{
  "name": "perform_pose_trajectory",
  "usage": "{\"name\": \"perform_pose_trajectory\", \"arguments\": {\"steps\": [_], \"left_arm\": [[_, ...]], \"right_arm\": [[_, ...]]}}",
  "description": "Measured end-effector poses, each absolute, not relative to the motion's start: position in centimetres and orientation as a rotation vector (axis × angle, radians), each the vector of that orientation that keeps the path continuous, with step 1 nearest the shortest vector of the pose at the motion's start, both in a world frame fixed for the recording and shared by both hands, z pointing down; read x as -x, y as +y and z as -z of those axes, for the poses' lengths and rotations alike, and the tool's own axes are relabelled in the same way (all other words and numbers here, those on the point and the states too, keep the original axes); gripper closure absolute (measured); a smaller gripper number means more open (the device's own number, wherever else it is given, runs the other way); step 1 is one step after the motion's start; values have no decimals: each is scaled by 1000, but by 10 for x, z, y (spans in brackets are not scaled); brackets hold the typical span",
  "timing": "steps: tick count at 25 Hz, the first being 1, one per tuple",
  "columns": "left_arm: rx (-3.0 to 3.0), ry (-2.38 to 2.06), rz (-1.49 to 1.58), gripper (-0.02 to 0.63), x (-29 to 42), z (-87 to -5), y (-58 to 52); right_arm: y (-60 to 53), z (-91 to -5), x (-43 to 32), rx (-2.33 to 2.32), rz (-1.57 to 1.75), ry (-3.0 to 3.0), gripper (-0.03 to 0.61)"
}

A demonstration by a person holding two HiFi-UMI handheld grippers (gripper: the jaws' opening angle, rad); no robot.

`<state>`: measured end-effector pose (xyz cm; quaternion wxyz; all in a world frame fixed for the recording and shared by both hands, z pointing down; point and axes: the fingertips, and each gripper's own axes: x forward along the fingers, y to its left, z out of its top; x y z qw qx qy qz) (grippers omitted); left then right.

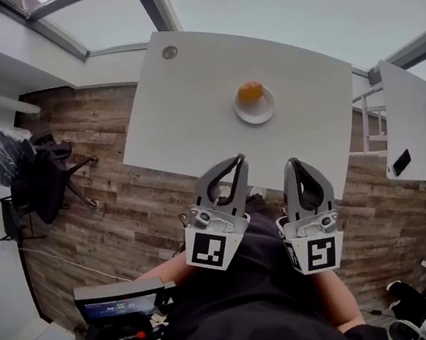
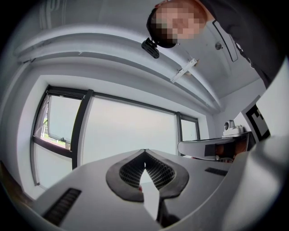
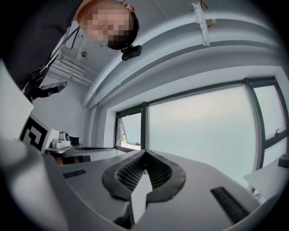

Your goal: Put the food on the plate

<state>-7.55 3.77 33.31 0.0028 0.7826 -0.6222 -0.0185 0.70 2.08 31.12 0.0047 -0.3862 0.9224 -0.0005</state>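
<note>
Head view, left to right: black chairs (image 1: pixel 9 174) draped with dark stuff at 9 o'clock, standing on the wood floor (image 1: pixel 123 201). Lit screen (image 1: pixel 120 304) at 7 o'clock. White desk (image 1: pixel 189 113) takes the centre, with a round grommet (image 1: pixel 170 52) near its 11 o'clock corner.

Left gripper (image 1: pixel 240 158) is over the desk's 6 o'clock edge, pointing toward 12. Plate (image 1: pixel 259 116) sits right of desk centre, roughly 12 o'clock of the gripper pair and well apart from both. The round orange food (image 1: pixel 250 92) is already on the plate, toward its 12 o'clock rim. Right gripper (image 1: pixel 290 162) is just beside the left one, not touching it.

Second desk (image 1: pixel 407 122) at 3 o'clock carries a dark phone (image 1: pixel 401 162).

Left gripper view: fingers (image 2: pixel 128 173) fully closed, tips meeting, nothing held. Window (image 2: pixel 126 131) beyond.

Right gripper view: its fingers are also closed tip to tip and empty.
</note>
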Motion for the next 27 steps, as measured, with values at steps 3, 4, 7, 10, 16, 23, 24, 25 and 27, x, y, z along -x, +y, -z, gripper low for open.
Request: {"name": "perform_pose_trajectory", "arguments": {"steps": [3,4,7,10,16,23,24,25,27], "left_arm": [[-2428,-1956,56,607,79,-337,35],[-2431,-1957,53,607,79,-337,36],[-2433,-1956,43,607,79,-338,35],[-2412,-1964,31,607,84,-342,33],[-2451,-2006,-21,607,86,-338,35],[-2427,-2072,-31,607,92,-336,38],[-2421,-2074,-39,607,92,-336,40],[-2414,-2075,-46,607,94,-337,41],[-2398,-2076,-58,607,97,-338,43]], "right_arm": [[18,-315,-6,1222,2,2910,572],[18,-316,-6,1225,0,2913,572],[16,-316,-4,1233,-6,2921,572],[15,-316,-2,1221,-11,2924,572],[12,-315,10,1169,-14,2921,572],[12,-314,19,1088,44,2926,572],[14,-314,20,1084,48,2935,572],[15,-315,21,1081,50,2944,572],[17,-315,25,1075,53,2962,572]]}}
